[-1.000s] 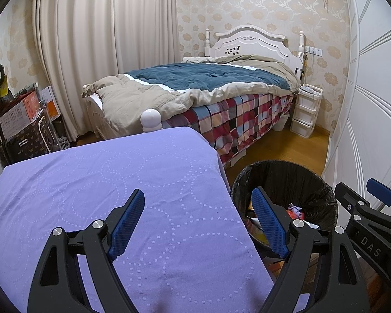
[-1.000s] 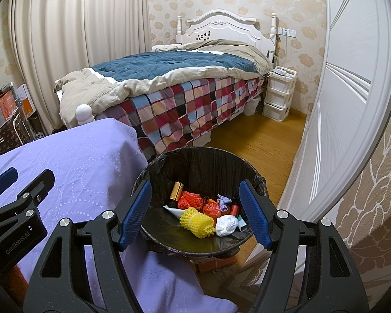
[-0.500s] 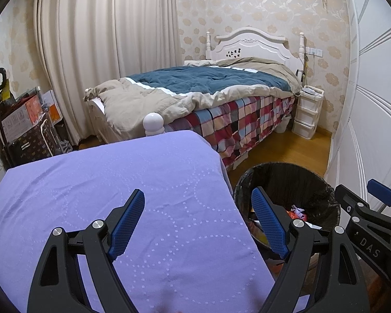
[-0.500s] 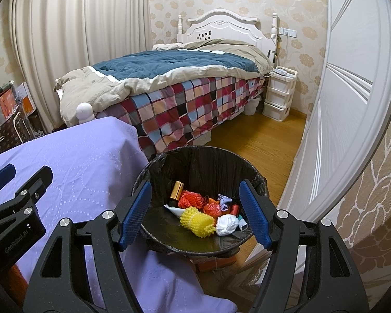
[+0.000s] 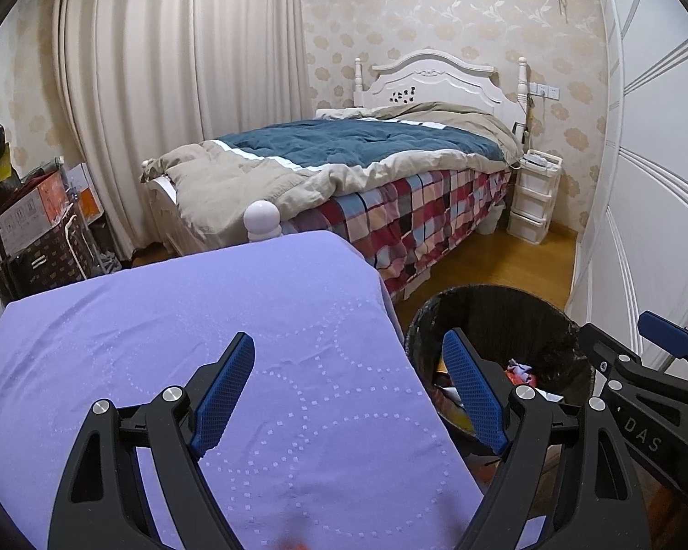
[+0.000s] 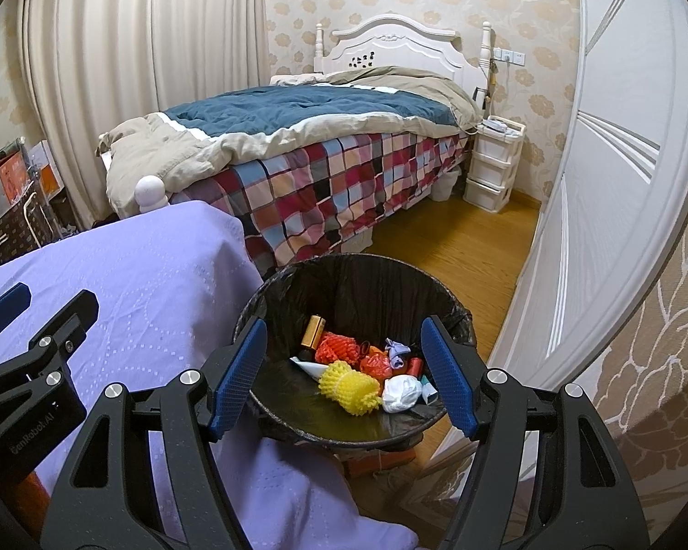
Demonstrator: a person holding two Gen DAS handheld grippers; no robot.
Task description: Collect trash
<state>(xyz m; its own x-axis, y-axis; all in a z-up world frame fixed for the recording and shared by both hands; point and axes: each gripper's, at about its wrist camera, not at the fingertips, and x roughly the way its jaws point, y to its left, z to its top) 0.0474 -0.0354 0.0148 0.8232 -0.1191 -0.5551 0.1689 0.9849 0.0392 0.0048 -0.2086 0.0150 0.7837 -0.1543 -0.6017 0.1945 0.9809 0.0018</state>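
Trash [image 6: 357, 369] lies at the bottom of a round bin [image 6: 357, 275] lined with a black bag — a yellow foam net, orange netting, a white wad, a small gold can and other scraps. The bin stands on the wood floor [image 6: 454, 247] just beside the desk [image 5: 206, 321], which is covered with a purple cloth. The right hand-held gripper [image 6: 344, 376] hangs above the bin with its jaws spread and nothing between them. The left hand-held gripper [image 5: 348, 394] hangs over the desk's right edge — jaws also spread wide, holding nothing. A bed [image 6: 307, 137] stands behind.
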